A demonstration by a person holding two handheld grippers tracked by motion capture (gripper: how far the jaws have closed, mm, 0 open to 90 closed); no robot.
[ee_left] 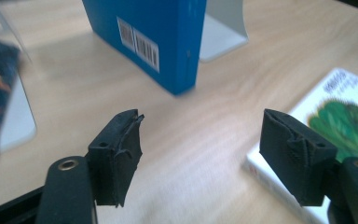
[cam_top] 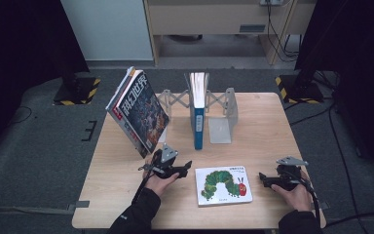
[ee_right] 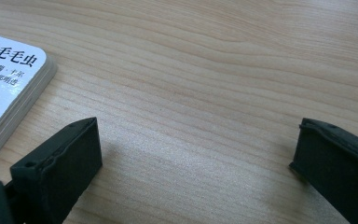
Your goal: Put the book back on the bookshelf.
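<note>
high view: on the pale wooden table (cam_top: 253,185) a white caterpillar picture book (cam_top: 223,185) lies flat between the black left gripper (cam_top: 187,167) and black right gripper (cam_top: 264,179).

left gripper view: jaws wide apart, nothing between; an upright blue book (ee_left: 158,37) ahead.

right gripper view: jaws spread, empty, beside the picture book's corner.

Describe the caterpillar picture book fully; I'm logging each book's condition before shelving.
The caterpillar picture book lies flat, face up, on the wooden table's near edge, between the two hands. Its glossy white cover shows a green caterpillar with a red head and a line of print near the top. The right gripper view shows thick board pages and a rounded corner. It is closed and looks undamaged. Nothing touches it; both tongs are open and off it.
</note>
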